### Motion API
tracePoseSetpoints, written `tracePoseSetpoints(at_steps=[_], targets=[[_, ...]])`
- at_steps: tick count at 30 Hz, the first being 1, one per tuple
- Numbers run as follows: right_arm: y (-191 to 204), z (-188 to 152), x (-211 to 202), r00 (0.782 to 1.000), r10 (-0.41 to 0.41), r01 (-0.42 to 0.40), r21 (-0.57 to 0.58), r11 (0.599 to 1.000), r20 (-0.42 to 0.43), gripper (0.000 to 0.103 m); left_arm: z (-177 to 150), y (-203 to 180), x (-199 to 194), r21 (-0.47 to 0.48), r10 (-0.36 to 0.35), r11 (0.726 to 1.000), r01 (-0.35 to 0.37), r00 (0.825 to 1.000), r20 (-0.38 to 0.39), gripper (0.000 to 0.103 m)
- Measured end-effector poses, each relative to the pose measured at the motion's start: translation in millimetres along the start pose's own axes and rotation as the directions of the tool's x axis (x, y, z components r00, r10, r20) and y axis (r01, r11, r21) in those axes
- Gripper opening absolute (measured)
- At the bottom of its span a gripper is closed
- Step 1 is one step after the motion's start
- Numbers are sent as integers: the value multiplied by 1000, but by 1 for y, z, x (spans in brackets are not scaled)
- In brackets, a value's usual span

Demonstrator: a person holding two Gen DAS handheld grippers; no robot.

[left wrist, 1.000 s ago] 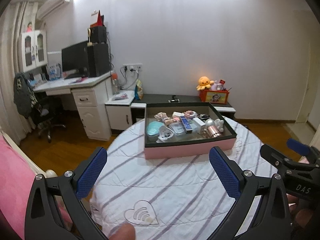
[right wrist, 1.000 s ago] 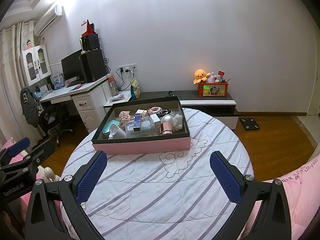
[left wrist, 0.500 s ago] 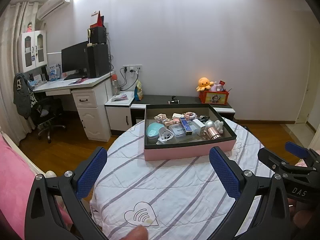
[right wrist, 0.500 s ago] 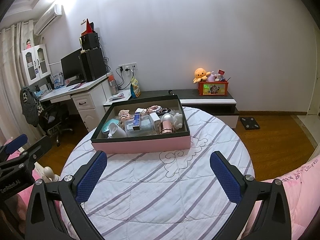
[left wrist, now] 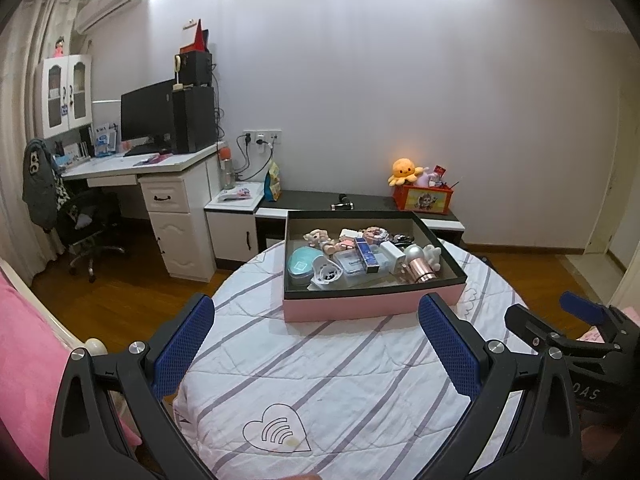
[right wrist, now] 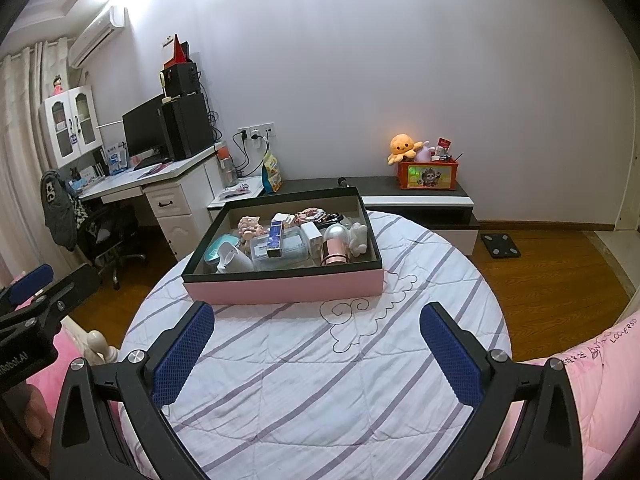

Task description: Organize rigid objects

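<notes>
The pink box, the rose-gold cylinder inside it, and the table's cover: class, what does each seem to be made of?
Pink box: probably cardboard; matte pink walls, thin dark rim, sharp folded corners.
Rose-gold cylinder: looks like metal or metallised plastic; glossy, with bright reflections.
Table's cover: quilted fabric, soft matte white with purple stripes, stitched lines and creases.

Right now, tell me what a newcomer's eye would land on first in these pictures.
The pink box crammed with small items sits on the far part of the round striped table, straight ahead of both open claws. Inside it, a shiny rose-gold bottle lies near the right end and a dark blue tube lies across a clear case. Beyond, an orange octopus toy glows on the low cabinet by the wall.
</notes>
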State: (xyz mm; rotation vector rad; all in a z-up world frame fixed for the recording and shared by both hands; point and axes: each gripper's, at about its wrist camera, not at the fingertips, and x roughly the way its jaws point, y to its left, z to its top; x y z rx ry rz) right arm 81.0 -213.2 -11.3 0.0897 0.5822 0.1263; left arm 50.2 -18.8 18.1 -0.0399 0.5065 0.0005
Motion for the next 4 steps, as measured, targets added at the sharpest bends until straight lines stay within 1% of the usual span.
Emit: tracePoseSetpoints(at_steps=[3, 4], targets=[[2, -1, 1, 1000, -2, 2, -1, 1000, -1, 103, 1, 3, -5, -27, -52, 998, 52, 999, 16, 103], [1, -1, 1, 1000, -1, 1, 0, 1000, -2, 103, 2, 3, -5, -28, -51, 998, 51, 999, 17, 103]])
